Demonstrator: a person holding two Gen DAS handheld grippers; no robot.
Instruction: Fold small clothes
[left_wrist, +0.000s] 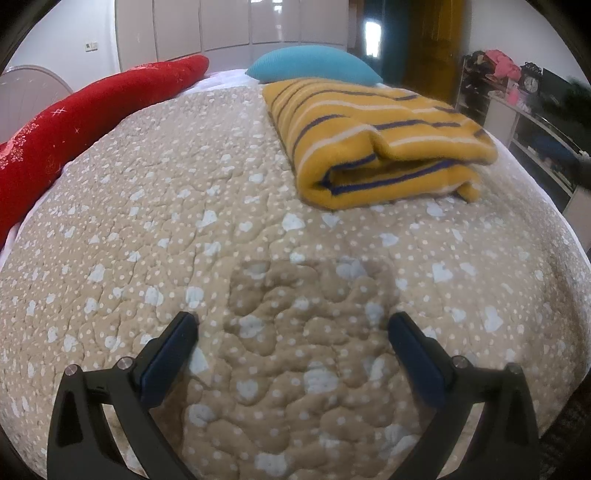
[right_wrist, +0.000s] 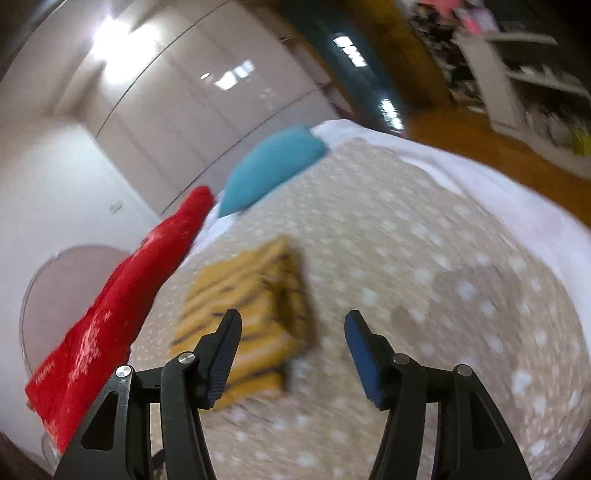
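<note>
The mustard-yellow fleece garment with navy and white stripes (left_wrist: 376, 144) lies folded in a neat block on the beige quilted bedspread (left_wrist: 184, 229). The left gripper (left_wrist: 291, 332) and right gripper (right_wrist: 293, 332) hover released, holding nothing. Folding looks finished; next likely means fetching another garment.

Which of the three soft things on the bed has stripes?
The folded yellow garment; the red blanket and blue pillow have none.
</note>
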